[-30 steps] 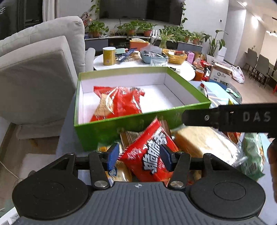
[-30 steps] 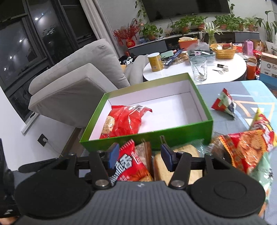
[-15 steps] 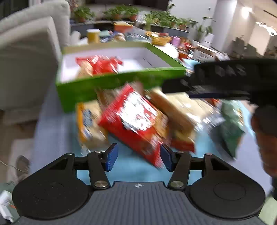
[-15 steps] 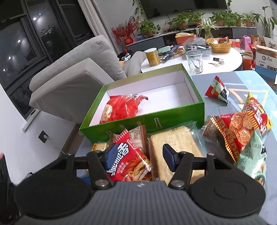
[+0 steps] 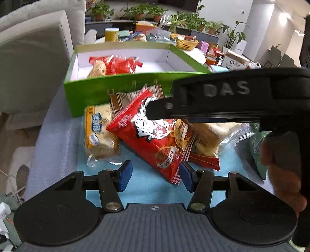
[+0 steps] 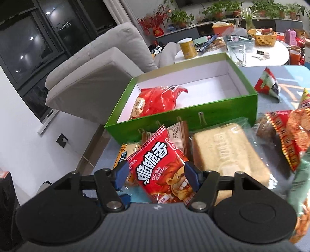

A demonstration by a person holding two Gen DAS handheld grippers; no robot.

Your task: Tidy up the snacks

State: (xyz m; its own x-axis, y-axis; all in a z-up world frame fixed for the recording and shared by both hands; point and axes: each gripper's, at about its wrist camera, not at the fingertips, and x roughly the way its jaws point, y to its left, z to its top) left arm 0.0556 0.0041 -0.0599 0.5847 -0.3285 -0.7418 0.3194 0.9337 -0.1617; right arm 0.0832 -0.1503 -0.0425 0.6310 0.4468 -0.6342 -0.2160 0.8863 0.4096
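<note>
Right gripper (image 6: 156, 175): jaws apart, now lowered astride the red noodle-snack packet (image 6: 164, 170), pads not visibly pressing; left gripper (image 5: 154, 175): jaws apart, drawn back off that packet, nothing between; handover of the pick to the right judged likely. Green box (image 6: 217, 113) behind the pile on the worktop: one red biscuit bag (image 6: 157, 100), otherwise bare.

Grey sofa (image 6: 100, 64) beside dark night windows (image 6: 25, 48), round white table (image 6: 271, 56), potted plants (image 5: 143, 11) behind.
</note>
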